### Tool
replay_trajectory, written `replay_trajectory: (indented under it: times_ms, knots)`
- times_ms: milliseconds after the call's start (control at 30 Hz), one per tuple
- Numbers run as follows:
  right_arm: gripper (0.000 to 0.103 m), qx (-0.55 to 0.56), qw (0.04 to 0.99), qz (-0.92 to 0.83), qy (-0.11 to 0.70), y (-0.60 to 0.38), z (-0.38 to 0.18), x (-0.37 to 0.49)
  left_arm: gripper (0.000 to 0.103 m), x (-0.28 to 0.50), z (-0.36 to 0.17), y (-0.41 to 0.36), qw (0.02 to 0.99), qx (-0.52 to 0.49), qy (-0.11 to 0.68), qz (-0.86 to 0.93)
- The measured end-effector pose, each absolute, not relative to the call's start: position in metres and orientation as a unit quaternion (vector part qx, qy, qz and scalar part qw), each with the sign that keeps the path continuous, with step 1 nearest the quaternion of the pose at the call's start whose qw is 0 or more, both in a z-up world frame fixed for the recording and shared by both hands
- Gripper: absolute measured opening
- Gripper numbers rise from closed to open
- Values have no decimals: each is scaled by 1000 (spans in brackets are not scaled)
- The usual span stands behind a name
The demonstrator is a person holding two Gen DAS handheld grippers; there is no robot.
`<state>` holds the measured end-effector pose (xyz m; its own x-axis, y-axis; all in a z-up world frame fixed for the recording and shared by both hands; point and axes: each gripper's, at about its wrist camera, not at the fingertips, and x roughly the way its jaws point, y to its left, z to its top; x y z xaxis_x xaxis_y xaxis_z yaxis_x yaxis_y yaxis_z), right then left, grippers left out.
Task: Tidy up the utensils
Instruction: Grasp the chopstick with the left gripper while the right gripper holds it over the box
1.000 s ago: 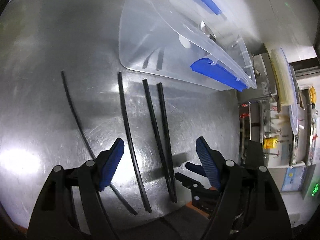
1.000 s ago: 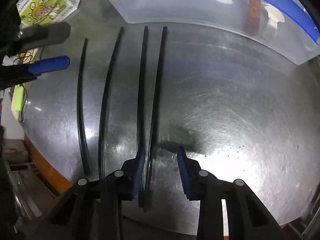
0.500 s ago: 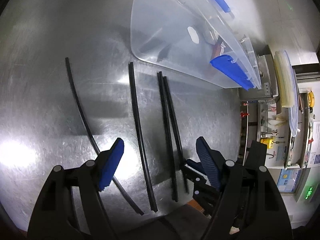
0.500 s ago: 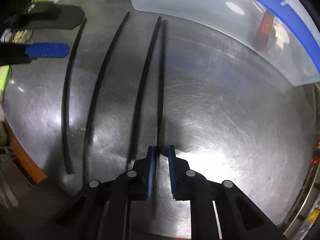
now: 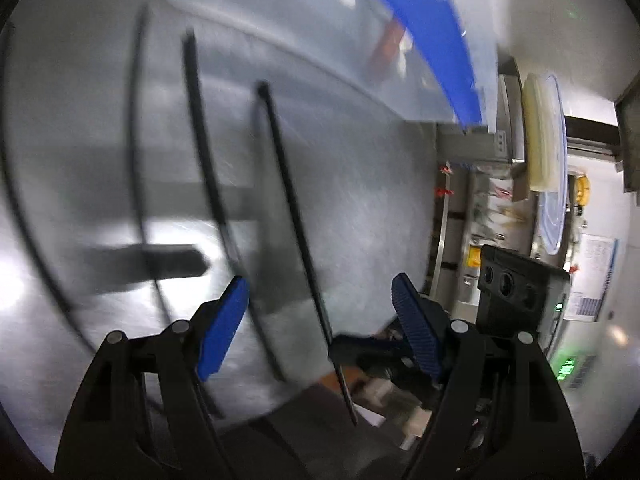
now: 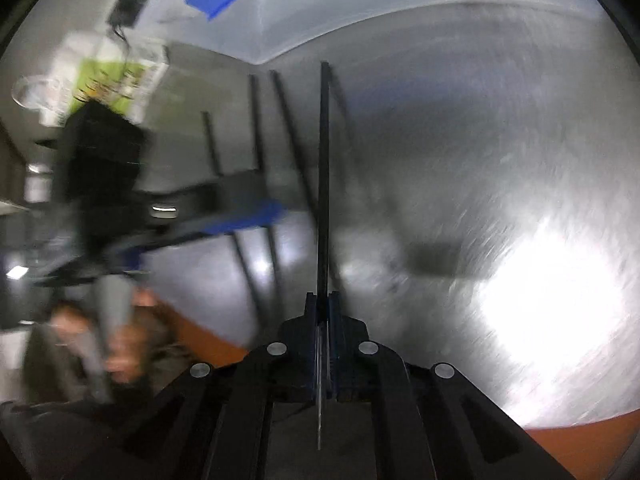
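Chopsticks: four black sticks in all – three lie side by side on the metal table (image 6: 500,160), the fourth is held off it.
Held stick (image 6: 323,168): clamped near its near end, pointing straight away toward the bin; in the left view it (image 5: 296,216) runs between the two left pads without touching them, its near end past the table edge.
Loose sticks: in the right view, first (image 6: 292,140), second (image 6: 256,128), third (image 6: 210,144), all left of the held one; the frames are blurred, so their exact spacing is unclear.
Bin (image 6: 360,0): one clear plastic bin with blue latches, at the table's far side, just beyond the stick tips.
Right gripper (image 6: 323,312): jaws have just been closing – now pressed tight on the held stick.
Left gripper (image 5: 320,312): jaws stand wide apart, gripping nothing, low over the table near the sticks' near ends.
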<state>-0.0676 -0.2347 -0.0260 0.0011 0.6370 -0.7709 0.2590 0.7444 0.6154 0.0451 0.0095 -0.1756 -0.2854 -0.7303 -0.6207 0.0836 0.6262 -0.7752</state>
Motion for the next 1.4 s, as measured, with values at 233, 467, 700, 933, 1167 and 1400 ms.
replay_trajectory:
  times_ms: [233, 467, 700, 933, 1167, 1400]
  knots:
    - [7, 351, 617, 163, 685, -237, -31, -80, 8, 36, -198, -1, 534, -254, 726, -351]
    - [9, 328, 622, 175, 689, -249, -31, -78, 5, 35, -201, 3, 547, -240, 718, -359]
    - [32, 239, 652, 175, 698, -240, -25, -72, 5, 25, -197, -3, 543, -220, 718, -376]
    - [7, 207, 677, 197, 678, -228, 1, -68, 5, 18, -156, -16, 560, -189, 693, -412]
    - [7, 165, 787, 202, 560, -268, 128, -23, 5, 66, 3, -51, 651, -112, 553, -508]
    - [7, 105, 847, 134, 504, -329, 193, 123, 5, 189, 93, -125, 729, -36, 475, -492]
